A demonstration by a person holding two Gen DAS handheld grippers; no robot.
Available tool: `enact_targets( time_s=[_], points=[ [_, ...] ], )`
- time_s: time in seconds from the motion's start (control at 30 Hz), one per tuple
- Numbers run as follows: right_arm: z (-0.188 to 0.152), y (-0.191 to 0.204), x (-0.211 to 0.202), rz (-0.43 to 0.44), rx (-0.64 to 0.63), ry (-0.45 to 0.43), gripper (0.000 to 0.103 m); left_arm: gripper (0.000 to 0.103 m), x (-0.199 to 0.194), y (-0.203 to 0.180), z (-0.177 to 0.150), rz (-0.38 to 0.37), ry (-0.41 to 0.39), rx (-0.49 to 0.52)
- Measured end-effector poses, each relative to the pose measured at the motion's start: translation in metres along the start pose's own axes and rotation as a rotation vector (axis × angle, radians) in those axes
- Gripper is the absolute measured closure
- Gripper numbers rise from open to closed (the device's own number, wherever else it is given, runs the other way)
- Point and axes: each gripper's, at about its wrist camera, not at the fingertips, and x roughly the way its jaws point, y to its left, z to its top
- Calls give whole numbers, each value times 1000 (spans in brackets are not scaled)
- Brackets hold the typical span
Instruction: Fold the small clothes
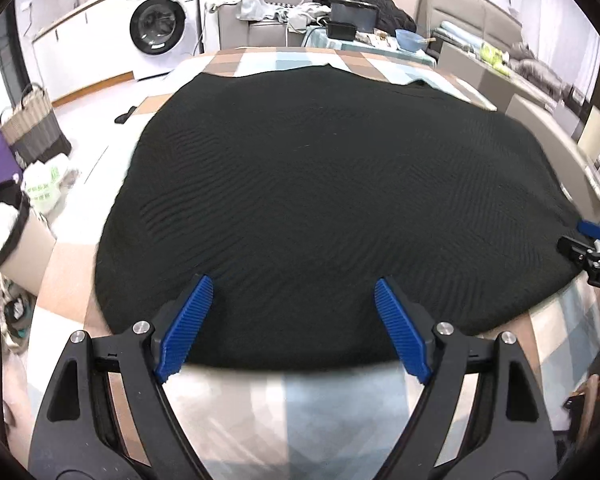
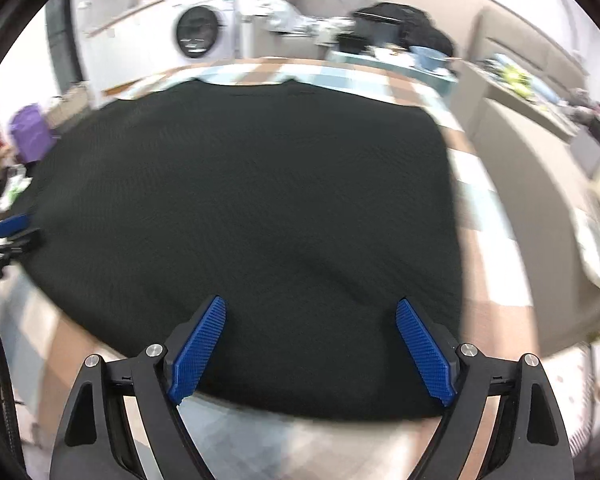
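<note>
Lying flat on a checked tablecloth: a black knitted garment, spreading ahead of both sets of jaws and filling most of each view.

Hovering over the garment's near hem: left gripper, jaws standing wide open, blue ribbed pads angling outward, nothing gripped. Showing just behind the pads: the near edge of the cloth, running straight across, with bare tablecloth below it. Curving away beyond the left pad: the garment's left edge, close to the table's side, with open floor past it.

Hovering likewise over the same hem, further along: right gripper, jaws also spread wide and gripping nothing, blue pads over the black fabric. Lying just outside the right pad: the garment's right corner, with a strip of free tablecloth beyond it. Blurring through this view.

Poking in at the far right of the left view, beside the garment's edge: tip of the right gripper. Sitting far ahead of the jaws, past the straight far hem: a washing machine and a cluttered sofa.
</note>
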Motion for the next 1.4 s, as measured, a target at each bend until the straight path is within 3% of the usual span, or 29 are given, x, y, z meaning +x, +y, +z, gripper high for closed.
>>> enact_targets(
  time_s=[0.1,0.23,0.4,0.53,0.67,0.73,0.83,0.9,0.93,0.97,1.03,1.13,1.4],
  points=[
    [0,-12,-8,27,90,-12,14,21,-15,20,-4,-25,-25,-76],
    [11,-3,-17,182,166,-66,14,21,-28,47,-1,-29,-22,-178],
    [24,36,-20,283,76,-103,14,21,-36,85,-14,-38,-27,-392],
    [26,52,-15,329,35,-99,14,21,-34,101,-30,-54,-5,-497],
    [26,57,-9,340,30,-87,14,22,-28,100,-32,-19,-29,-483],
    [24,56,-6,338,28,-85,14,25,-20,92,-27,38,-52,-455],
    [26,59,-2,321,10,-86,14,42,-5,73,-14,120,-71,-414],
    [25,60,-1,322,8,-89,14,68,5,61,-3,156,-71,-390],
    [26,59,-1,324,11,-88,14,72,9,59,2,158,-65,-390],
    [26,59,-1,324,13,-87,14,83,13,56,7,152,-57,-383],
    [26,58,-2,318,11,-90,14,85,11,53,13,145,-74,-388],
    [26,55,-7,306,14,-103,14,86,-9,50,21,115,-160,-367],
    [20,36,-7,264,69,-93,14,87,-26,49,27,143,-190,-279]
  ],
)
